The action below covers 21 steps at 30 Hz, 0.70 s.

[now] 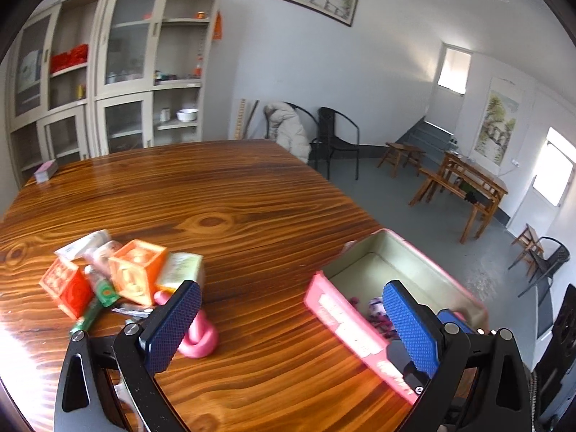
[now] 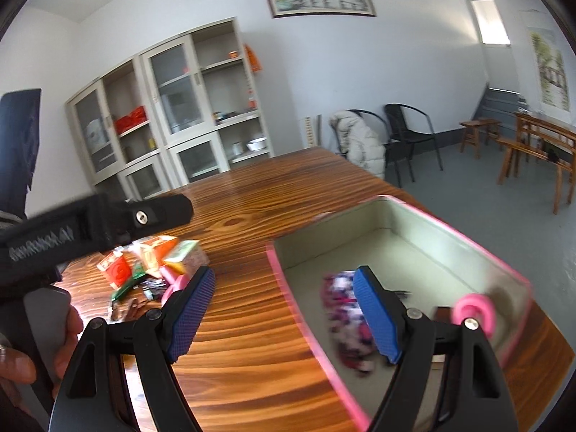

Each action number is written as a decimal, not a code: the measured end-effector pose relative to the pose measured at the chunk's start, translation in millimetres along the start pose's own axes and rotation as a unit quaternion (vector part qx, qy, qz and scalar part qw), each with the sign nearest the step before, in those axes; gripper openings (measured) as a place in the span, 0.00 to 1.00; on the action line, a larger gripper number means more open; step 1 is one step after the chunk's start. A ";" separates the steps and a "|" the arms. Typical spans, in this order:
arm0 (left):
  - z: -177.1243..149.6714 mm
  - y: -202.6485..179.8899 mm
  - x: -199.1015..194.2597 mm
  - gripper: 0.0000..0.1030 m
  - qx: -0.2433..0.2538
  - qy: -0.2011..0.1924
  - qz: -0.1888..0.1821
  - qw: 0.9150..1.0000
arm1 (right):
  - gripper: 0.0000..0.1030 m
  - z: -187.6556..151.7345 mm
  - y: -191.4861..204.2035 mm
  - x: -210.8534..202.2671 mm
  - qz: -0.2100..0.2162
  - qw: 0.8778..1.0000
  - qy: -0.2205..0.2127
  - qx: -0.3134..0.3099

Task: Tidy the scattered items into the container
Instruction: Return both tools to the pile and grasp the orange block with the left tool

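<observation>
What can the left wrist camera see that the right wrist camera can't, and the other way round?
Only the left wrist view shows the small pink-topped box at the table's far corner. Only the right wrist view shows the pink ring inside the tin, and a hand holding the other gripper's black body. Both show the pink tin with a patterned item inside, the toy pile on the wooden table, and open, empty blue-padded jaws.

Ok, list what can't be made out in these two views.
- Patterned item in the pink box: right wrist view, motion blur and the right gripper hide what it is.
- Lettering on the box's side: left wrist view, blurred.
- Pile of small items: both views, overlapping and blurred.
- Left gripper: its near parts are cut off by the frame's lower edge.
</observation>
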<state>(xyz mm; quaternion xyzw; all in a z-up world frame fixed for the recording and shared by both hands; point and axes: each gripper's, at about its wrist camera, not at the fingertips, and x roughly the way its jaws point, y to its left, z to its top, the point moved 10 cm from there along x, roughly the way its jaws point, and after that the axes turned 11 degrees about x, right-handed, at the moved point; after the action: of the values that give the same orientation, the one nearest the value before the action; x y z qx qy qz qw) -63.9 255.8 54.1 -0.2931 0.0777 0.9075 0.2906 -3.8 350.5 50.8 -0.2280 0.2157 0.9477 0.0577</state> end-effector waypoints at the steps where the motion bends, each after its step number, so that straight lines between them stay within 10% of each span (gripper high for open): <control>1: -5.6 12.4 -2.1 0.99 -0.007 0.003 0.007 1.000 | 0.80 -3.3 7.2 2.6 0.005 1.000 0.005 -0.005; 21: -92.4 251.1 -20.9 0.99 -0.117 0.050 0.158 0.979 | 0.83 -53.7 118.0 64.2 0.079 0.990 0.105 -0.050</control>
<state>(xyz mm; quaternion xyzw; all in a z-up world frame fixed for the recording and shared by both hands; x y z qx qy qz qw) -149.0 11.2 -16.7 -0.3537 0.0308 0.9292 0.1030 -63.5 221.7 23.5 -0.3112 0.1899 0.9297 -0.0515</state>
